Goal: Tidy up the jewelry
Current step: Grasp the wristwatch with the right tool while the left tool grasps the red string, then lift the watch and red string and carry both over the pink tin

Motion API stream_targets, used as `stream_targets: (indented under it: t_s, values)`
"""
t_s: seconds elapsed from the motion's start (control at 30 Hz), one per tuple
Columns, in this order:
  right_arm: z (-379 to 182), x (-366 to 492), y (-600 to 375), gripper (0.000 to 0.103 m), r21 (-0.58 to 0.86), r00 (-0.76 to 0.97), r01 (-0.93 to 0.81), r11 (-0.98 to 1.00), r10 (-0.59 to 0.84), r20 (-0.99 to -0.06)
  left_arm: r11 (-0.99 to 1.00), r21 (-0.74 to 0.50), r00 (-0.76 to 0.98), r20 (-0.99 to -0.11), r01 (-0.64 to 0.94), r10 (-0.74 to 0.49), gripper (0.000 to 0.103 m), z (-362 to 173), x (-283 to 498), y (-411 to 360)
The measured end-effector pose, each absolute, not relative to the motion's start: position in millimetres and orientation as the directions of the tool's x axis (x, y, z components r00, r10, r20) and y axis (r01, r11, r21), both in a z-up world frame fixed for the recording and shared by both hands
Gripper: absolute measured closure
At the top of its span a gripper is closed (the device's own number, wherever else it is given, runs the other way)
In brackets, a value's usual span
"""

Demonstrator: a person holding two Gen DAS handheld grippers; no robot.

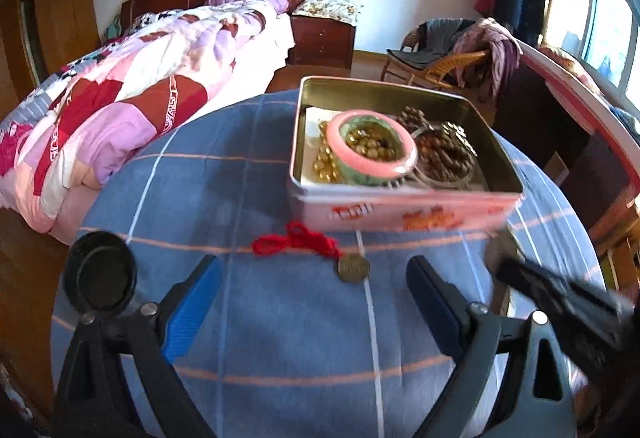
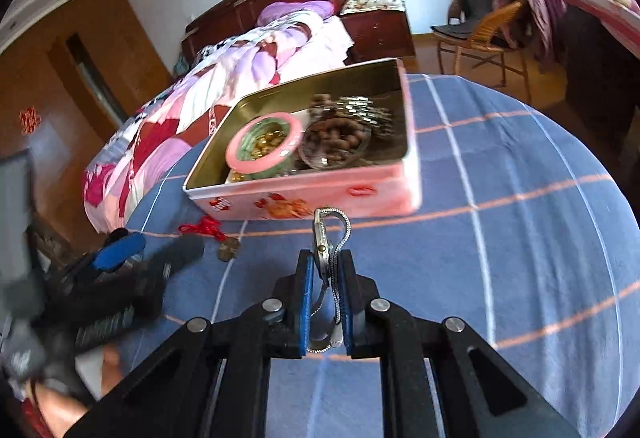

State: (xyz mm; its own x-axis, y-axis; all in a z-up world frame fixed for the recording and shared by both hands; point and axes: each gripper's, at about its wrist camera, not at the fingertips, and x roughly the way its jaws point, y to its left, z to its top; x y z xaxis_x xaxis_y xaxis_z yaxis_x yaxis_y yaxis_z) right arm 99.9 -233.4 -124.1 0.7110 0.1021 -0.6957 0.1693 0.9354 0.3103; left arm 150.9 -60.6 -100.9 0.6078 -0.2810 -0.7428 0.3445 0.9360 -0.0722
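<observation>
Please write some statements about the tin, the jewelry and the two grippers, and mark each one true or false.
1. The right gripper is shut on a silver watch. True.
2. The left gripper holds the coin pendant. False: its jaws are open, and the pendant lies on the cloth.
3. The tin has its lid on. False: it is open.
4. A pink bangle lies inside the tin. True.
5. The pendant has a red cord. True.
</observation>
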Motion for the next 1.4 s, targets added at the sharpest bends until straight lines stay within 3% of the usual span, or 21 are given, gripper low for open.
stream_targets:
  t_s: [0.1,0.27,0.37,0.47,0.5,0.67,0.93,1.4]
  values:
    - [-125.6,93.8,-238.0,0.091,0.324,0.721,0.183,0.928,0.097,-0.686,0.941,-0.056,0.59,-0.766,0.333,-0.254,0.031,-109.4,167.1,-70.4]
    - [-130.4,95.9,-237.2,0.091,0.331,0.713,0.186,0.925,0.105,-0.693,0.949,-0.026,0.557,-0.805,0.315,-0.207,0.042,-128.3,181.1,-82.5]
    - [-132.2,95.5,-238.0,0.091,0.331,0.71,0.185,0.925,0.107,-0.696,0.946,-0.01,0.587,-0.782,0.325,-0.21,0.05,-129.5,171.8,-82.0]
    - [-135.9,96.2,-236.9,0.091,0.334,0.703,0.19,0.923,0.109,-0.702,0.936,-0.019,0.587,-0.774,0.351,-0.236,0.071,-127.2,166.7,-83.1]
    - [-136.2,96.6,-236.6,0.091,0.334,0.702,0.192,0.923,0.108,-0.704,0.934,-0.013,0.589,-0.773,0.357,-0.236,0.093,-126.2,165.5,-84.1]
    - [-131.1,91.5,-236.4,0.091,0.331,0.713,0.204,0.921,0.092,-0.695,0.918,-0.062,0.557,-0.779,0.391,-0.289,0.095,-124.1,158.1,-80.2]
    - [-113.1,73.8,-242.3,0.091,0.327,0.746,0.233,0.916,0.047,-0.664,0.87,-0.143,0.58,-0.693,0.471,-0.428,0.095,-90.8,126.3,-79.2]
    - [-77.1,48.8,-236.1,0.091,0.302,0.79,0.241,0.922,-0.006,-0.613,0.822,-0.117,0.602,-0.626,0.557,-0.497,0.095,-39.3,101.4,-96.5]
